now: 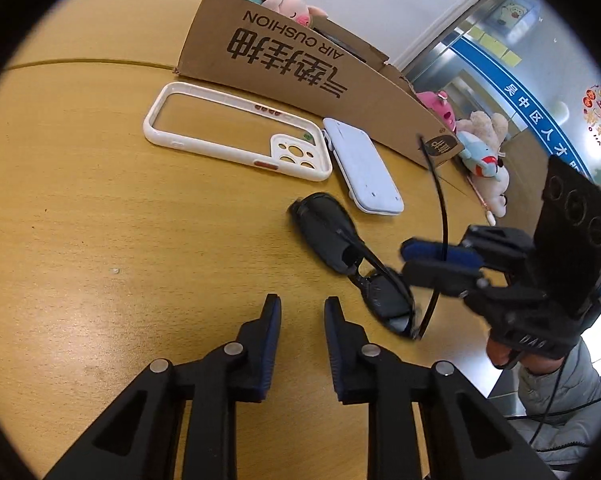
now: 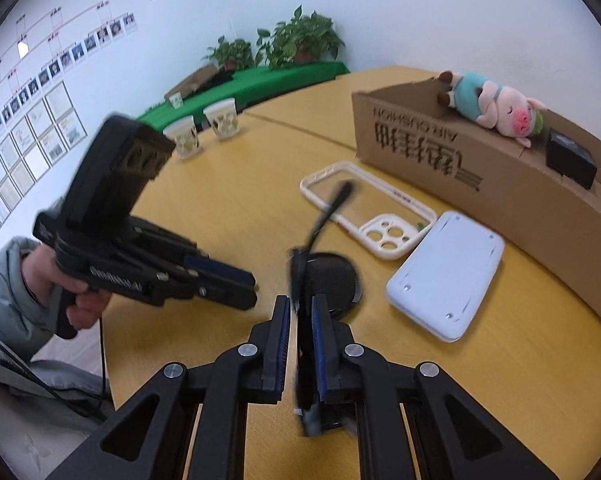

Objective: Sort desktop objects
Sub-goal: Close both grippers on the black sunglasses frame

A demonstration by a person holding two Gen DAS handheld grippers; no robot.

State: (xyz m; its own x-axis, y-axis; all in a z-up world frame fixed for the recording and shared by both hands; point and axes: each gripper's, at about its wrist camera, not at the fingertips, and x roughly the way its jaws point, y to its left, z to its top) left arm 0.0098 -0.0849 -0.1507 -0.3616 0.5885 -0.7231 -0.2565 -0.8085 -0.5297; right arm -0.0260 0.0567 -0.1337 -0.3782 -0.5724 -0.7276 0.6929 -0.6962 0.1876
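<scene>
Black sunglasses [image 1: 340, 248] are tilted up off the wooden table, one lens end still near the surface. My right gripper [image 1: 416, 262] is shut on the sunglasses; in the right wrist view the frame [image 2: 304, 320] sits between its jaws [image 2: 300, 304] and one temple arm [image 2: 332, 208] sticks up. My left gripper [image 1: 302, 308] is open and empty, just left of the sunglasses; it also shows in the right wrist view [image 2: 236, 284]. A white phone case [image 1: 236, 132] and a white power bank [image 1: 364, 168] lie beyond, in front of a cardboard box [image 1: 300, 64].
A plush pig [image 2: 496, 108] and a black box [image 2: 570, 158] rest on the cardboard box. More plush toys [image 1: 480, 148] lie behind its right end. Two paper cups [image 2: 204, 128] stand at the far table edge, plants [image 2: 300, 40] behind on a green ledge.
</scene>
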